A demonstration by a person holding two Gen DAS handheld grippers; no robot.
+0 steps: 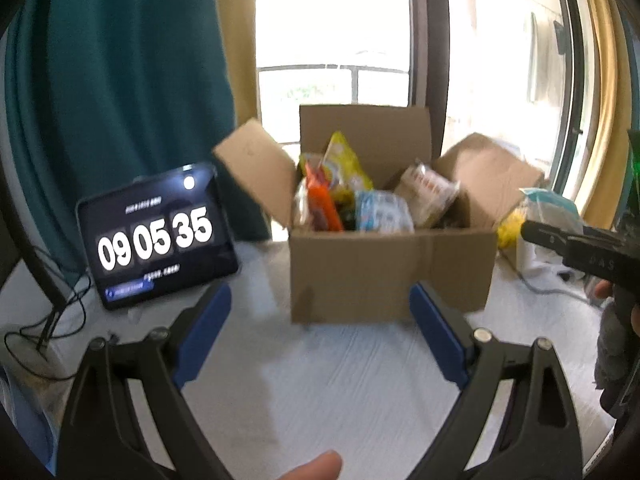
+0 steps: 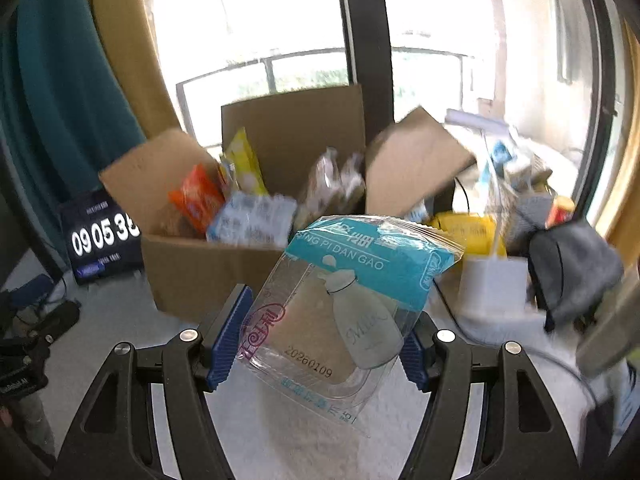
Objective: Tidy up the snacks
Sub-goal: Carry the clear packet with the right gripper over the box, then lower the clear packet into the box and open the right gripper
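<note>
item: cake packet [image 2: 344, 300], clear wrapper with a teal band, cake visible inside. location: clamped across its width between the blue pads of the right gripper [image 2: 320, 340], in front of the cardboard box [image 2: 208, 272] and short of its near wall.

item: cardboard box, all four flaps up, standing on the white table [image 1: 320, 380]. contents: yellow bag [image 1: 346, 160], orange packet [image 1: 322, 200], pale blue multipack [image 1: 382, 210], brown-wrapped pack [image 1: 428, 192]. fairly full; the freest spot looks to be the near right corner.

item: left gripper [image 1: 320, 334], jaws wide, nothing between them, aimed at the box front.

item: tablet clock [image 1: 156, 236], left of the box, not part of the job.

handling note, a judgement: carry the packet over the near wall, clear of the right flap, lower it onto the pile, then let go. the wrapper is slick and the cake soft, so grip lightly.
</note>
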